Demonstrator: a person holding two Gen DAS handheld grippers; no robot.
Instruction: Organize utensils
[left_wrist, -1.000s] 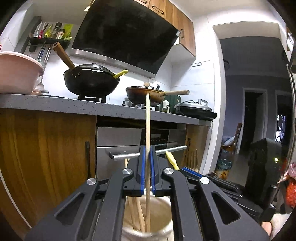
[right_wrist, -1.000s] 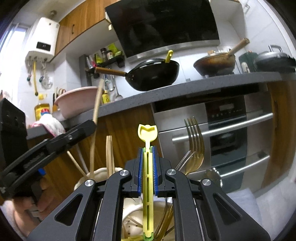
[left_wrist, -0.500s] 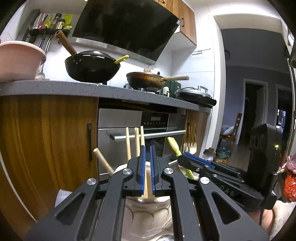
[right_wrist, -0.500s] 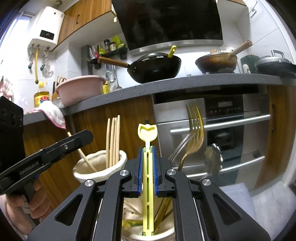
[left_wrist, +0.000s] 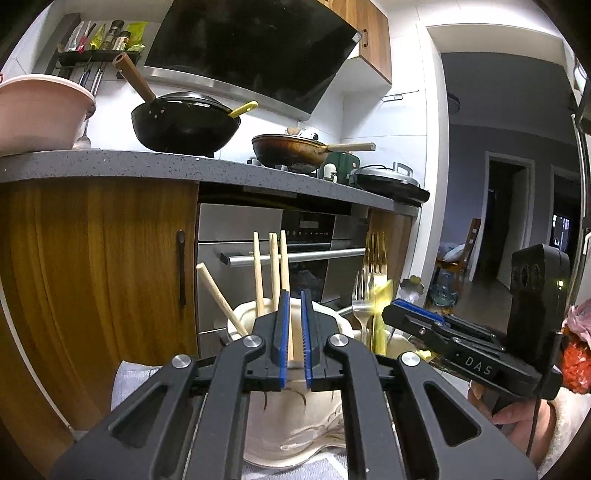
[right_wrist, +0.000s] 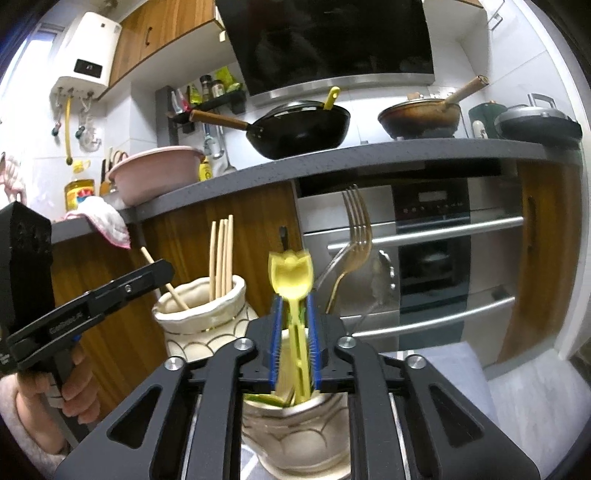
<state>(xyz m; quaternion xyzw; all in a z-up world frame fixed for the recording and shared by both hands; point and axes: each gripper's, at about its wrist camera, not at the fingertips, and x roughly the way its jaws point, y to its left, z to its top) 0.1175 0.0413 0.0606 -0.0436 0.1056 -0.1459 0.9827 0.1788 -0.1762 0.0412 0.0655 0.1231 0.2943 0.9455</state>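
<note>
Two cream ceramic jars stand side by side. The left jar (left_wrist: 291, 413) (right_wrist: 199, 314) holds several wooden chopsticks (left_wrist: 273, 273) (right_wrist: 221, 254). My left gripper (left_wrist: 293, 299) is open just above it, and one chopstick (left_wrist: 286, 295) stands loose in the gap between its jaws. The right jar (right_wrist: 295, 424) holds gold forks (right_wrist: 356, 236) (left_wrist: 375, 266) and a yellow plastic utensil (right_wrist: 291, 277). My right gripper (right_wrist: 293, 302) is open around that yellow utensil, which drops blurred into the jar.
A wooden cabinet (left_wrist: 92, 266) and a steel oven (right_wrist: 424, 251) stand close behind the jars. A grey countertop (left_wrist: 110, 162) above carries a black wok, a brown pan and a pink basin (right_wrist: 155, 177). A grey cloth (right_wrist: 454, 365) lies under the jars.
Both grippers lowered their utensils into the jars and opened. The chopstick now stands in the left jar; the yellow utensil slips down into the right jar.
</note>
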